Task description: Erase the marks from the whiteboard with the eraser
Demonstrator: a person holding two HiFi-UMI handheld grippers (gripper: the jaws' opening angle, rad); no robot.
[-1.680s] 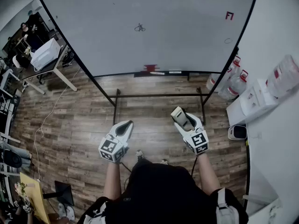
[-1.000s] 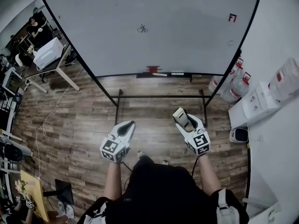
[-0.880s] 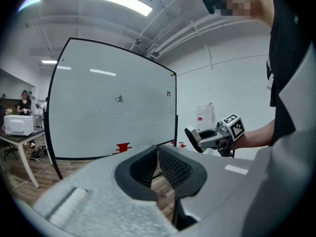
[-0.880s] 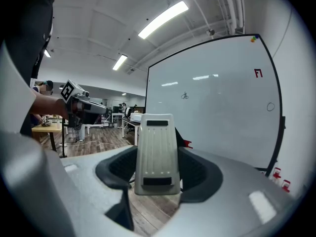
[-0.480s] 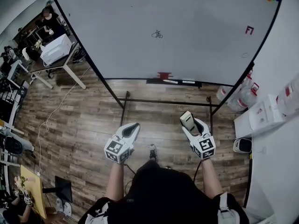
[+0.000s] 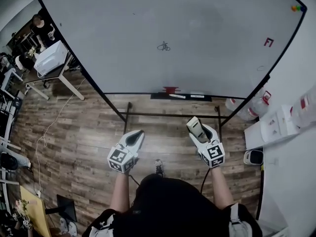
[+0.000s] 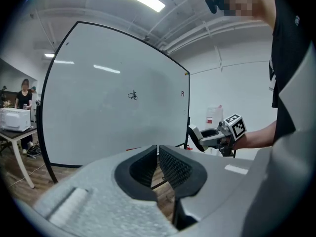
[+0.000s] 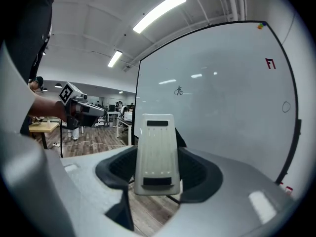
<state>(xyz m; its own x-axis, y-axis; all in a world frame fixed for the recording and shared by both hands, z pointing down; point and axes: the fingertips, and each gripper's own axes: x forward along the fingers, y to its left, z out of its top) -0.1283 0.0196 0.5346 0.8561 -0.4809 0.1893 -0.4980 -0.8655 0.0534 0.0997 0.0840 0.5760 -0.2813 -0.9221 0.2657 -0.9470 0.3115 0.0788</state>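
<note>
A large whiteboard point(image 6: 187, 28) on a black stand fills the far half of the head view. A small black scribble point(image 6: 163, 46) sits near its middle, a red mark point(image 6: 268, 42) and a faint circle point(image 6: 260, 68) at its right. My right gripper point(image 6: 196, 125) is shut on a beige eraser point(image 8: 157, 152), held well short of the board. The left gripper point(image 6: 135, 138) hangs shut with nothing in it, its jaws touching point(image 7: 158, 166). The scribble point(image 8: 179, 90) and red mark point(image 8: 270, 63) also show in the right gripper view.
The board's tray point(image 6: 180, 96) carries a red object point(image 6: 171, 89) and markers. Water jugs point(image 6: 247, 106) and white boxes point(image 6: 279, 123) stand at the right by a white wall. A table with a microwave point(image 6: 49, 57) and seated people are at far left. Wood floor lies below.
The head view has shifted, so the board sits slightly differently in frame. Both grippers stay low in front of the person, the right one still shut on the eraser.
</note>
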